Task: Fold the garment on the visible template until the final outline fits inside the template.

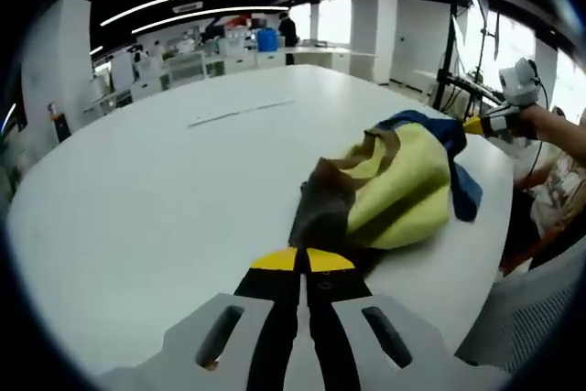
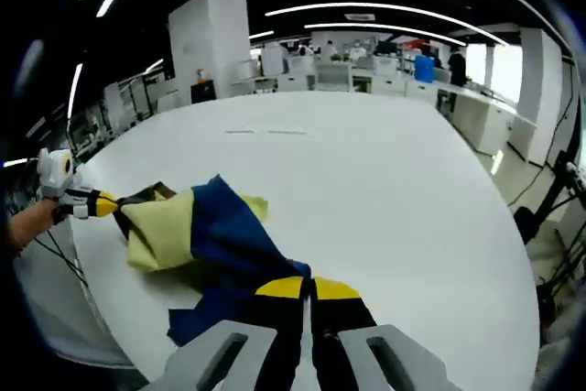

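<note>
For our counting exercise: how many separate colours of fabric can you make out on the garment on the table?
3. On the garment: yellow across the middle, dark blue at the end the right tongs grip, brown at the left tongs. Folds may hide more.

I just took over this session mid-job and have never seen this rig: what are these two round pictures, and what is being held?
There is no robot arm: a person holds a two-jaw gripper in each hand, each carrying a fisheye camera. In the left gripper view, the left gripper is shut on the garment's dark edge. In the right gripper view, the right gripper is shut on its blue part. The crumpled yellow, blue and brown garment lies on a white table between them, with each gripper also appearing in the other's view.
</note>
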Motion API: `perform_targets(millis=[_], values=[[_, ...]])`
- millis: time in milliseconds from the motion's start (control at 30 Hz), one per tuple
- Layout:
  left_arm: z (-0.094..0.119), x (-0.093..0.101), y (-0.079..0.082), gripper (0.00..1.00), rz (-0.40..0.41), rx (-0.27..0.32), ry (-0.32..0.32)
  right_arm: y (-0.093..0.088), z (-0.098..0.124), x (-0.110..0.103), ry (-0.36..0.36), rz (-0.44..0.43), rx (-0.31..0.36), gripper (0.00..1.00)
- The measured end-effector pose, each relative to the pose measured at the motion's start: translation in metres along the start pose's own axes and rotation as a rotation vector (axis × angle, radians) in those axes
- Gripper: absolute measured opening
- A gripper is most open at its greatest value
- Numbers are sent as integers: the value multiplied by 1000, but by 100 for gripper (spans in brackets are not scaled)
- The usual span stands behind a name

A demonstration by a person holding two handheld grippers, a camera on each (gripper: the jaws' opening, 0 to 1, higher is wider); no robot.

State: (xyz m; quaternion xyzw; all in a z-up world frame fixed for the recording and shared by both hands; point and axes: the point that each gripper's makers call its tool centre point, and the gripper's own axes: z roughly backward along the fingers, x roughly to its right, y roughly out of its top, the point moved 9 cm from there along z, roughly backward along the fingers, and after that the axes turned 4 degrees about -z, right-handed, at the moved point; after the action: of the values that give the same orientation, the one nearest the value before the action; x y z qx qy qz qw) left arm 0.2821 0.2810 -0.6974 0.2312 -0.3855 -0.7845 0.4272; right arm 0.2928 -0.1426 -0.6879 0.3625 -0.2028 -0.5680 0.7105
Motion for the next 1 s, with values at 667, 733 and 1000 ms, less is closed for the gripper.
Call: perform_targets(millis=[667,733,1000], values=[[-1,-4,-8,0,24,-28,17,-17,-6,8,21,68,-123,7],[-1,-5,-8,0,29,-24,13,-6,-2,7,46,52,-110,19],[-1,-6,-7,0,40,-17,2,25,-9,-13,198,130,-78,34]])
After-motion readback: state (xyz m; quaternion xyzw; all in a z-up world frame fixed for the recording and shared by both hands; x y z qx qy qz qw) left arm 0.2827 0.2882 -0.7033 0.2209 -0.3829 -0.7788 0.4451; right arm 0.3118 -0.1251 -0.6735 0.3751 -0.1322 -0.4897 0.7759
